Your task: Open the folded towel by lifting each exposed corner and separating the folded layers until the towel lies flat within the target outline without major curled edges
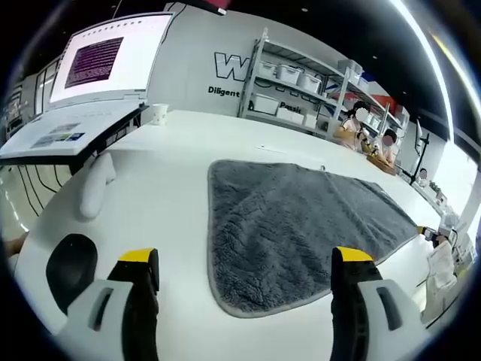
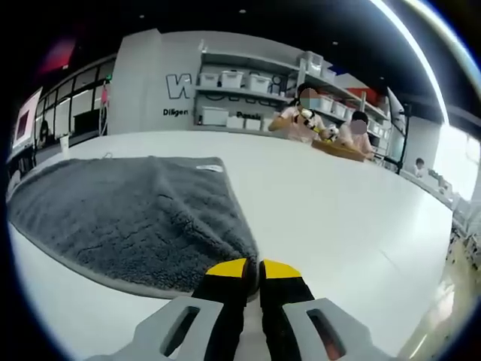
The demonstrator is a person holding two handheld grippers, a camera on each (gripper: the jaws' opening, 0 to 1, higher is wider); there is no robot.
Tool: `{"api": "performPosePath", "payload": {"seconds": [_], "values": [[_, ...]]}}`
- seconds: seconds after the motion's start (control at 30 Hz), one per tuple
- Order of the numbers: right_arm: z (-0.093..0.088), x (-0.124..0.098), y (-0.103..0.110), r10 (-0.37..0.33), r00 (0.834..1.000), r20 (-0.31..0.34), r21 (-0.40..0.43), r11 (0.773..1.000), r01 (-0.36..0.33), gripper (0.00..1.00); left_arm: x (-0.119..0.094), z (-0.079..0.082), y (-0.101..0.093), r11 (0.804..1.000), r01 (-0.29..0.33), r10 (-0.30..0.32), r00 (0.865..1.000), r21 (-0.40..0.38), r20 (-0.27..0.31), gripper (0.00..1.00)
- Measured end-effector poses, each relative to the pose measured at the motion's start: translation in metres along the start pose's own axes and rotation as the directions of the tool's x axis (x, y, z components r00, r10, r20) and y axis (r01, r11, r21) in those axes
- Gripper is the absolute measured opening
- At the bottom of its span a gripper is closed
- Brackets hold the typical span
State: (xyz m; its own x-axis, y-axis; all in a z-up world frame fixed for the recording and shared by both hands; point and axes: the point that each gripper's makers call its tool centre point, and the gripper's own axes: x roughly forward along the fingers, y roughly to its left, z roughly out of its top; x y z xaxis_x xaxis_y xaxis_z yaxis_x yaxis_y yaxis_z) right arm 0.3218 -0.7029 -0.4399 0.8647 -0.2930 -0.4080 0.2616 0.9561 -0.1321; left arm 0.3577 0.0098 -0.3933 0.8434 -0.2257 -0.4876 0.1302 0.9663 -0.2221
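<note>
A grey fluffy towel [image 1: 301,226] lies spread on the white table [image 1: 165,188], with a rounded corner close to my left gripper [image 1: 244,271]. That gripper hovers above the table, its yellow-tipped jaws wide open and holding nothing. In the right gripper view the towel [image 2: 128,218] stretches away to the left, and its near corner rises into my right gripper [image 2: 252,268], whose jaws are shut on it. A raised fold runs from that corner back across the towel. The right gripper [image 1: 425,233] also appears at the towel's far right corner in the left gripper view.
A white curved object [image 1: 96,184] and a black round pad [image 1: 71,263] lie on the table left of the towel. A lit screen [image 1: 113,56] and a cup [image 1: 159,113] stand at the back left. People [image 2: 323,113] sit at the far end, in front of shelves [image 1: 301,86].
</note>
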Motion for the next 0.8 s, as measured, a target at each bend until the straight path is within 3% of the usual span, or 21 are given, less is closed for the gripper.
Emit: {"api": "performPosePath", "payload": {"seconds": [0.2, 0.8], "values": [[0.0, 0.001, -0.003, -0.004, 1.0, -0.027, -0.007, 1.0, 0.003, 0.03, 0.0, 0.0, 0.0, 1.0, 0.0, 0.0, 1.0, 0.001, 0.001, 0.94], [0.0, -0.012, -0.041, -0.129, 0.981, -0.144, -0.041, 0.991, 0.125, 0.54, 0.0, 0.005, -0.004, 1.0, 0.006, -0.006, 1.0, 0.013, 0.006, 0.94]]}}
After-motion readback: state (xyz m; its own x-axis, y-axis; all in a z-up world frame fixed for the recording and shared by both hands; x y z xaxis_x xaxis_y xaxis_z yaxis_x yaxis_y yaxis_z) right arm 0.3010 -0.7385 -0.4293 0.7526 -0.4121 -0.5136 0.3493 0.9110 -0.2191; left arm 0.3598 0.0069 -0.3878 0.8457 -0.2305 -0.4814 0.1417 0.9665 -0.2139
